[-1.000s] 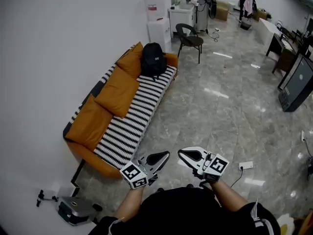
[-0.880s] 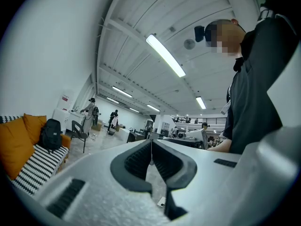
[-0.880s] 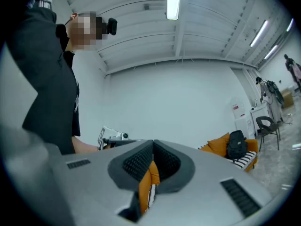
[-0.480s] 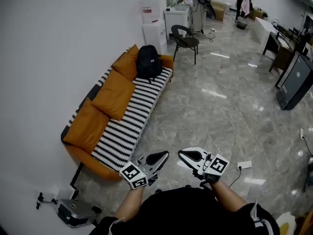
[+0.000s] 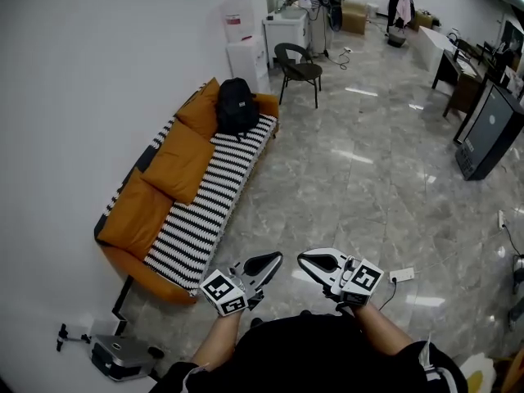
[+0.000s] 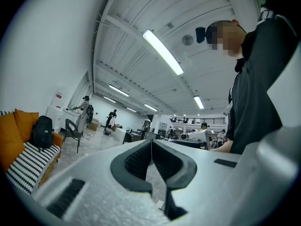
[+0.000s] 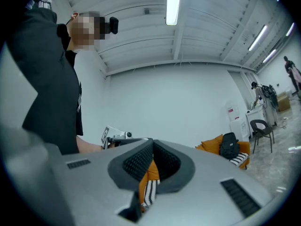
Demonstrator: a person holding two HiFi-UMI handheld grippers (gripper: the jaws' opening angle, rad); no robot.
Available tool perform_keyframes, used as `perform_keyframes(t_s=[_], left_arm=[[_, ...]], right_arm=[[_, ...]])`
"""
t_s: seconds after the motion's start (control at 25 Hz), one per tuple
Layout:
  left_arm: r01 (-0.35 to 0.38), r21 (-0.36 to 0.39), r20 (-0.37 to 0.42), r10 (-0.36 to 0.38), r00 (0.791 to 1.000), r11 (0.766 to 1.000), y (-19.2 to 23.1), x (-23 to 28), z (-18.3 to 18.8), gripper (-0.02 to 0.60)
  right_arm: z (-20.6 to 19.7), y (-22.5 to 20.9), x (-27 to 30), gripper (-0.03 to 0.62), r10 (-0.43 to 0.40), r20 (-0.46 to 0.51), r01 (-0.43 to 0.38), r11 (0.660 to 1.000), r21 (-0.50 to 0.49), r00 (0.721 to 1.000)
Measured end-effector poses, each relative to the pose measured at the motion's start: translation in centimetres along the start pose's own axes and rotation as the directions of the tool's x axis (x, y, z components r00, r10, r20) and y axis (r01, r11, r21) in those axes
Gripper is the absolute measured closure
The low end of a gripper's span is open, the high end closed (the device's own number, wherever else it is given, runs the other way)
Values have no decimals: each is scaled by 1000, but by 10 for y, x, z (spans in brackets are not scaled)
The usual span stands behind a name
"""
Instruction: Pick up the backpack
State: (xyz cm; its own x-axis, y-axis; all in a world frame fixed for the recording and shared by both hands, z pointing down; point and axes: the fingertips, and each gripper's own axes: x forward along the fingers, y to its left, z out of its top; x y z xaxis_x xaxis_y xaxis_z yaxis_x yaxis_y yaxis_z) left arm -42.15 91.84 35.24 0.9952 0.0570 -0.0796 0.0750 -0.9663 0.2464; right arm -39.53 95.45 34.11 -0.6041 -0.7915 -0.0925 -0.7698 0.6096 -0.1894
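Since a second ago the sofa (image 5: 196,211) and the black backpack (image 5: 236,105) have slid left in the head view, while both grippers keep their place low in the frame. I see the backpack upright at the far end of the sofa's black-and-white striped seat. It leans on an orange back cushion (image 5: 199,109), well apart from both grippers. My left gripper (image 5: 270,262) and right gripper (image 5: 315,260) have their jaws closed together, with nothing between them. Glossy grey marble-look floor (image 5: 360,187) runs along a plain white wall (image 5: 106,64). A black chair (image 5: 296,68) stands beyond the sofa. A red label on the white cabinet (image 5: 244,54) is too small to read. Each gripper's cube carries black-and-white square markers.
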Motion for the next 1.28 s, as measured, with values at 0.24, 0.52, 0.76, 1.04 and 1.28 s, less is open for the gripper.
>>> perform_keyframes(t_s=[0.24,0.52,0.76,1.04,1.28], left_arm=[[0,-7,-6,0,1000,1000,-19,29,-16,558],[-45,-27,-36,44,998,999,-21,28,-31,560],[-63,-49,-48,60,997,997,-3,26,-37,560],[-29,-53,-28,28,999,998,37,49,-27,560],[-45,-52,4,45,999,998,100,51,-6,560]], right_arm=[[-4,-5,-34,568,19,-6,-19,1000,19,1000],[-22,-10,-45,568,34,-6,-34,997,75,999],[-26,-24,-31,568,47,0,-47,994,95,999],[-20,-64,-17,568,13,-18,-11,996,89,1000],[-10,-109,28,568,26,-47,-22,997,68,999]])
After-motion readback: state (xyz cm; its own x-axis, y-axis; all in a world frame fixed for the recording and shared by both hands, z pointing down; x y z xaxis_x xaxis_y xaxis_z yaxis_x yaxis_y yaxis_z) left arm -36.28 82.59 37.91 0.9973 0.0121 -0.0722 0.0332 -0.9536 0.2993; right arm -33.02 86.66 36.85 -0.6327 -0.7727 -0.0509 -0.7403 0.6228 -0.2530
